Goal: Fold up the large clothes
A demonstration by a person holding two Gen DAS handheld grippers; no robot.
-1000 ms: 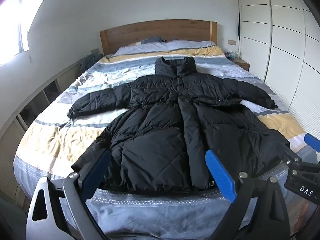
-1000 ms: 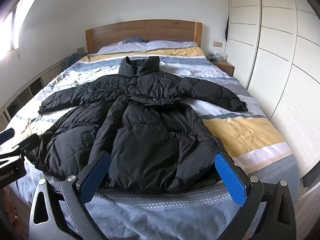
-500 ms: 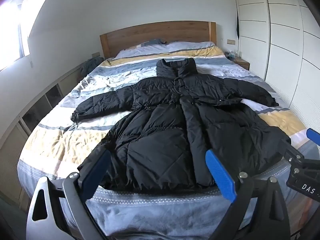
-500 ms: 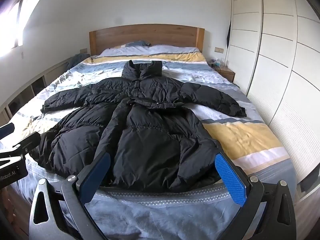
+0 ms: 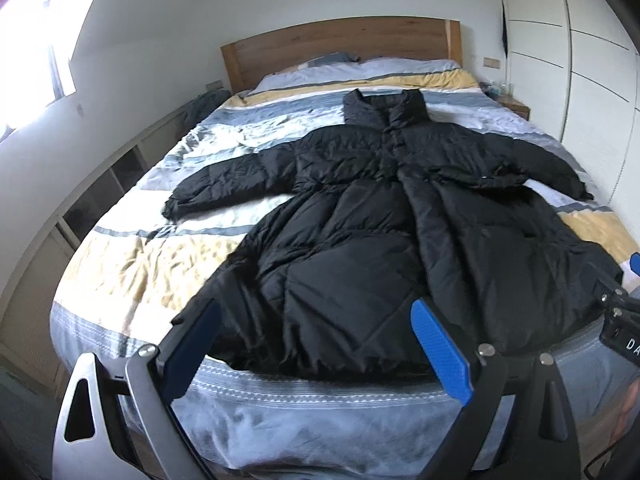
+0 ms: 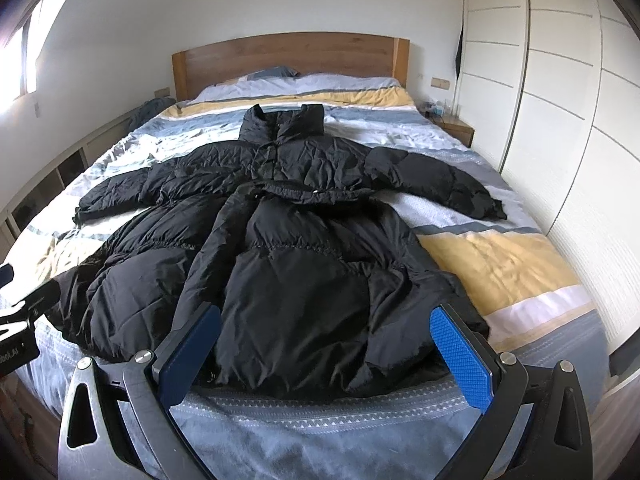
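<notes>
Left wrist view: black coat [image 5: 384, 248] spread flat on bed [image 5: 132, 264], hem at foot edge; left tongs [image 5: 316, 344] and right tongs [image 6: 326, 344] both apart, empty.

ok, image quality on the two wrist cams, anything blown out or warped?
Left wrist view: window at upper left is blown out to white, and the wardrobe lines bow with fisheye curvature. Right wrist view: window glare is milder, the black coat keeps its quilting detail, and the corners are vignetted dark.

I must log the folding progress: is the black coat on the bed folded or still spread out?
Spread out. The black coat lies flat on the bed, both sleeves stretched sideways, collar toward the headboard; no part is folded over.
</notes>
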